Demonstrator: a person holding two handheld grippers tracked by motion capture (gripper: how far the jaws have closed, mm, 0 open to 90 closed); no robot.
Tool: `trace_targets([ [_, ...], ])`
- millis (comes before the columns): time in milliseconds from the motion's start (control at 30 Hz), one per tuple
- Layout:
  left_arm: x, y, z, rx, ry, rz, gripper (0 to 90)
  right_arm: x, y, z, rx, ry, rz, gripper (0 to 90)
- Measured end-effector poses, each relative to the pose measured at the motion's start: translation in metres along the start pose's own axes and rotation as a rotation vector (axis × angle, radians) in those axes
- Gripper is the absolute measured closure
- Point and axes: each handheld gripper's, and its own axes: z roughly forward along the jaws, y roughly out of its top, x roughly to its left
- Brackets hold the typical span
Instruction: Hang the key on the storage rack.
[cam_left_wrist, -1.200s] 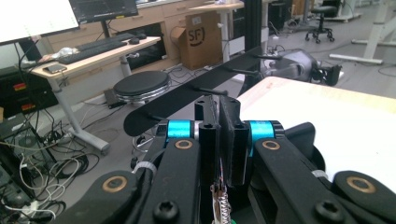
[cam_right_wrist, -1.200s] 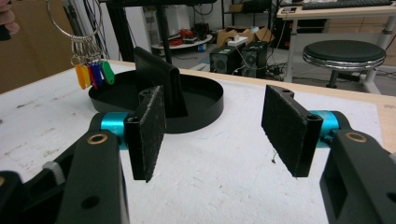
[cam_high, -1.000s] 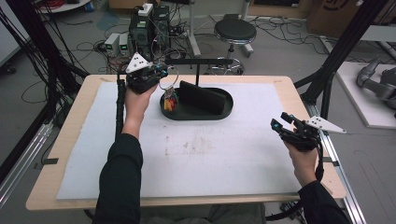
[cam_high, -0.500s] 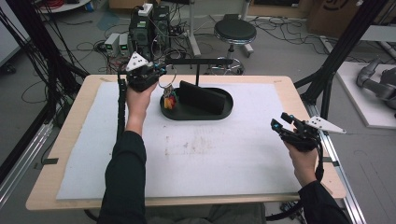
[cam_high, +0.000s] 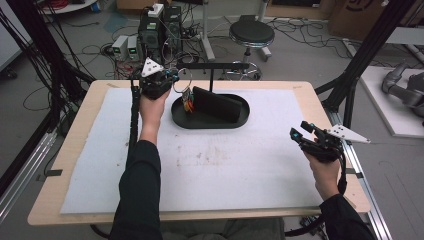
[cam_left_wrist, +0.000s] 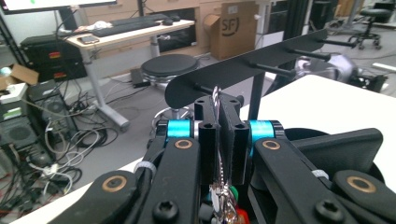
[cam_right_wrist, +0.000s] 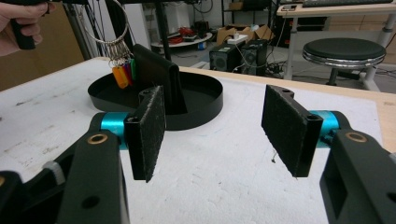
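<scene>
**Key ring headed for the peg rack**

Key ring (cam_high: 181, 80) with coloured tags (cam_right_wrist: 122, 73) hangs clamped in the left hand-held gripper (cam_high: 167, 80), just short of the rack's pegs (cam_left_wrist: 275, 71). Judged next: hold it upright and thread one peg. Black tray (cam_high: 240, 120) lies below; the right hand-held gripper (cam_high: 306, 133) waits well apart, jaws spread.

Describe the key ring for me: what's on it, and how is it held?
The key ring is a large thin loop of silvery metal, pinched edge-on between the shut jaws of the left gripper and lifted above the black oval tray. Small metal rings and orange, yellow and green tags hang in a bunch from its bottom.
</scene>
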Motion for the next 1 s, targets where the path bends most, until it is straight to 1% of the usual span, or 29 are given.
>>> trace_targets([
  [33, -0.001, 0.000, -0.001, 0.001, 0.009, 0.006, 85.4, 0.000, 0.000, 0.000, 0.001, -0.001, 0.000, 40.2],
  [67, -0.002, 0.001, -0.002, 0.003, 0.029, 0.015, 83.2, 0.000, 0.000, 0.000, 0.002, -0.002, -0.003, 40.0],
  [100, -0.002, 0.001, -0.003, 0.003, 0.035, 0.018, 78.3, -0.001, 0.000, 0.000, 0.002, -0.001, -0.005, 40.0],
  [167, -0.003, 0.000, -0.007, 0.010, 0.055, 0.019, 71.6, -0.001, 0.000, 0.000, 0.004, -0.003, -0.004, 39.7],
  [200, -0.003, -0.001, -0.010, 0.009, 0.062, 0.015, 66.1, -0.001, 0.000, 0.001, 0.004, -0.003, -0.005, 39.6],
  [233, -0.004, -0.002, -0.013, 0.013, 0.058, 0.015, 62.3, -0.001, 0.000, 0.001, 0.004, -0.004, -0.006, 39.5],
  [267, -0.005, -0.003, -0.016, 0.017, 0.066, 0.024, 60.1, -0.001, 0.000, 0.001, 0.006, -0.006, -0.011, 39.2],
  [333, -0.008, -0.005, -0.020, 0.043, 0.072, 0.032, 48.5, -0.001, -0.001, 0.002, 0.012, -0.004, -0.011, 38.7],
  [367, -0.010, -0.007, -0.024, 0.045, 0.068, 0.038, 45.7, -0.001, -0.001, 0.002, 0.015, -0.004, -0.015, 38.0],
  [400, -0.013, -0.009, -0.028, 0.040, 0.067, 0.042, 45.2, 0.000, -0.001, 0.002, 0.020, -0.003, -0.011, 37.8],
  [500, -0.019, -0.012, -0.040, 0.043, 0.046, 0.035, 36.1, 0.001, -0.001, 0.004, 0.033, -0.005, -0.034, 37.2],
  [567, -0.023, -0.016, -0.050, 0.029, 0.032, 0.045, 34.6, 0.002, -0.001, 0.005, 0.045, -0.005, -0.045, 36.5],
  [700, -0.031, -0.022, -0.071, 0.031, -0.004, 0.058, 28.0, 0.002, -0.002, 0.008, 0.066, -0.002, -0.061, 34.8],
  [800, -0.039, -0.029, -0.086, 0.029, -0.023, 0.063, 24.8, 0.003, -0.002, 0.008, 0.083, 0.002, -0.071, 33.1],
  [867, -0.045, -0.035, -0.097, 0.034, -0.033, 0.077, 24.5, 0.003, -0.001, 0.009, 0.088, 0.001, -0.087, 32.0],
  [933, -0.051, -0.043, -0.108, 0.039, -0.046, 0.079, 24.2, 0.003, -0.001, 0.009, 0.095, 0.001, -0.084, 31.2],
  [1000, -0.055, -0.053, -0.118, 0.054, -0.056, 0.082, 24.1, 0.002, 0.000, 0.010, 0.101, 0.003, -0.088, 30.9],
])
